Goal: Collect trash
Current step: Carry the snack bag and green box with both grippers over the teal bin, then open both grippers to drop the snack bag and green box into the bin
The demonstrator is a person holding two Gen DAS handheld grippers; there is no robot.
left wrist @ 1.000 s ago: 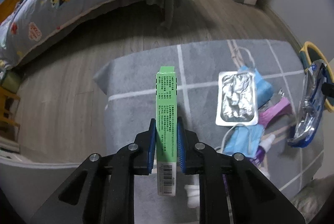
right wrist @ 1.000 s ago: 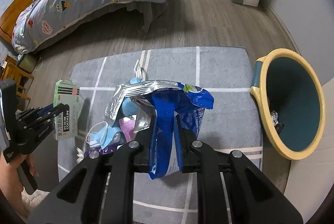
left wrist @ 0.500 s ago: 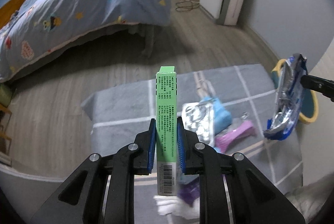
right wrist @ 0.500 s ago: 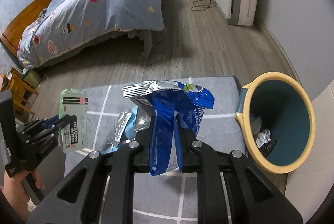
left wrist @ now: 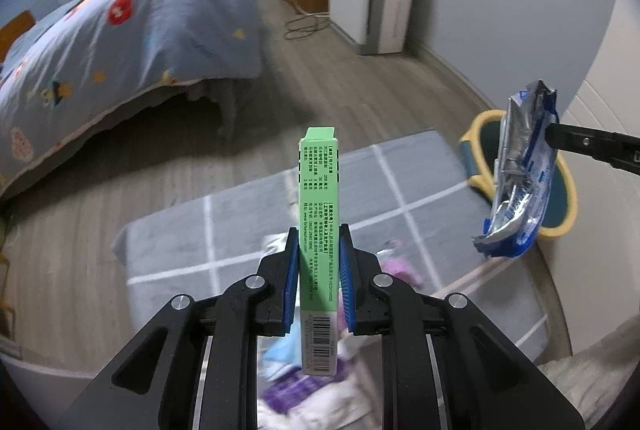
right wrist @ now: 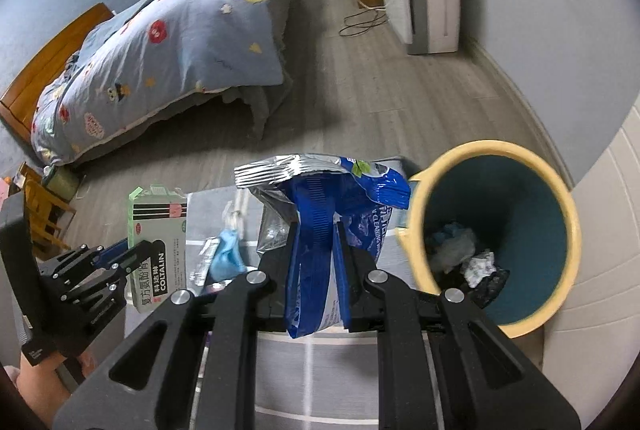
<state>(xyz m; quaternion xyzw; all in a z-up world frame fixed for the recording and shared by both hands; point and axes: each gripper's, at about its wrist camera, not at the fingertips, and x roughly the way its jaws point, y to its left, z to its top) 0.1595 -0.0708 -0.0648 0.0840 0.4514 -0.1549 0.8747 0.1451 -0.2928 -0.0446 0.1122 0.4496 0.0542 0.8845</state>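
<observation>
Two grippers are in use, each carrying one piece of trash above the grey rug [left wrist: 416,165]. The left gripper [left wrist: 319,270] has its blue-padded fingers [left wrist: 291,282] pinching the narrow sides of a green medicine box [left wrist: 319,205]; the box stands upright along the fingers, its barcode end projecting below them. In the right wrist view the same box [right wrist: 158,242] shows its white face with black stripes and printed lettering, held in the air over the left edge of the rug.

The right gripper [right wrist: 319,270] has its fingers pressed onto a blue and silver foil bag [right wrist: 324,197]. The bag's crumpled top fans out above the fingers and its lower end hangs below them. In the left wrist view this bag [left wrist: 520,169] hangs in front of the bin.

The yellow bin with a teal interior [right wrist: 572,226] stands just beside the right edge of the rug. Crumpled refuse lies at its bottom. The foil bag is held near the bin's rim, to its left, not over the opening.

Blue face masks [right wrist: 228,254] and purple wrappers [left wrist: 396,266] lie on the rug, blurred. A bed with a patterned blue quilt [right wrist: 180,41] stands beyond the rug.
</observation>
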